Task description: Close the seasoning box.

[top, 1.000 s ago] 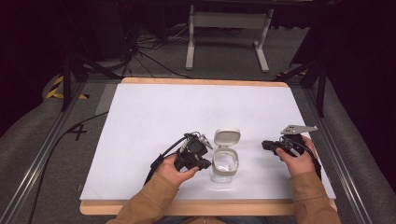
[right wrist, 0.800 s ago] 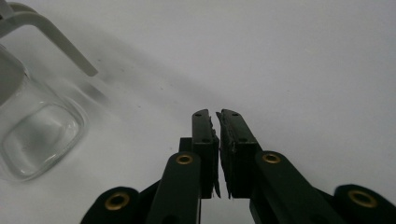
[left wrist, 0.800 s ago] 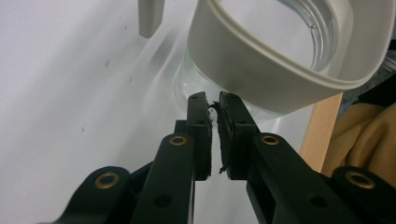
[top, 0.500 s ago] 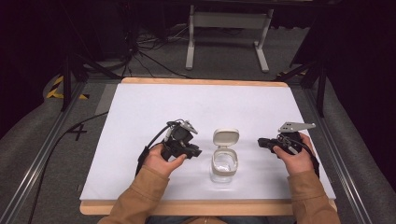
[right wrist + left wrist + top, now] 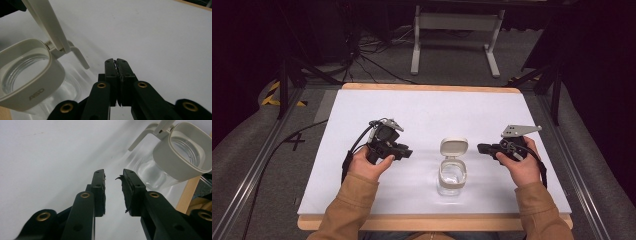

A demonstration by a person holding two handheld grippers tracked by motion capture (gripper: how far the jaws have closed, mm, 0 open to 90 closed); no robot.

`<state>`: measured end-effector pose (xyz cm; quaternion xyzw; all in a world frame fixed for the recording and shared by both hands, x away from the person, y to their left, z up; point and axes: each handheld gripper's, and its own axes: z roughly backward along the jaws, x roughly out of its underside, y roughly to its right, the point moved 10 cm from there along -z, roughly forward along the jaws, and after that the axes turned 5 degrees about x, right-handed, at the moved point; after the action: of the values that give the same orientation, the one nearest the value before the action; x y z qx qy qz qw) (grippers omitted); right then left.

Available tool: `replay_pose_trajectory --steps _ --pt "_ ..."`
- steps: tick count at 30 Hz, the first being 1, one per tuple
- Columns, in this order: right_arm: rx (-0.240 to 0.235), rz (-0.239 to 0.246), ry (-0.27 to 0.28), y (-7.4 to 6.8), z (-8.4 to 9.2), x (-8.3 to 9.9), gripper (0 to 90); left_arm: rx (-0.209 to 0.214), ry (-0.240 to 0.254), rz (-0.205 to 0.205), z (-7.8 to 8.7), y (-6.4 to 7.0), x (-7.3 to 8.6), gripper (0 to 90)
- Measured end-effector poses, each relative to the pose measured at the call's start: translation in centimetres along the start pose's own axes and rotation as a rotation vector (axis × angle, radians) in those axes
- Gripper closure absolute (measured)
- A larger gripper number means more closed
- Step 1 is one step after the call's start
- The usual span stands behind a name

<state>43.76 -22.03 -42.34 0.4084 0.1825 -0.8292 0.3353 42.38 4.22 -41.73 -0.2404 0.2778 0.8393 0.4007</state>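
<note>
Flanking the open jar [image 5: 452, 175] with a gripper on each side of it.

You are holding the jar between your hands near the front edge of the bench [image 5: 422, 107], its glass body standing upright and its hinged lid [image 5: 454, 147] tipped up and back, away from you. Your right gripper [image 5: 482, 148] is sitting just beside the lid on the jar's right, jaws pressed together on nothing and pointing left at it; your left gripper [image 5: 408, 153] is hovering a little further off on the jar's left, jaws slightly apart and empty, pointing right. In the left gripper view the jar's pale collar [image 5: 180, 157] is lying ahead and to the right of the jaws. By my reading, the right hand is nearer, so any reach for the lid is falling to it.
</note>
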Motion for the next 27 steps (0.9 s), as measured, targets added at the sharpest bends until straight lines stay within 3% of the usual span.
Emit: replay_pose_trajectory --steps 5,18,27 --pt "-0.023 0.031 0.009 -0.8 -0.3 -0.9 88.9 -0.012 -0.005 0.012 0.7 -0.4 0.5 71.2" --pt "-0.068 0.045 0.023 -1.3 -0.9 -1.7 89.4 -0.03 0.013 0.053 1.9 -1.1 1.5 69.6" --pt "-0.093 0.081 0.042 -2.4 -0.8 -2.3 89.5 -0.032 0.014 0.046 2.0 -1.1 1.5 68.9"
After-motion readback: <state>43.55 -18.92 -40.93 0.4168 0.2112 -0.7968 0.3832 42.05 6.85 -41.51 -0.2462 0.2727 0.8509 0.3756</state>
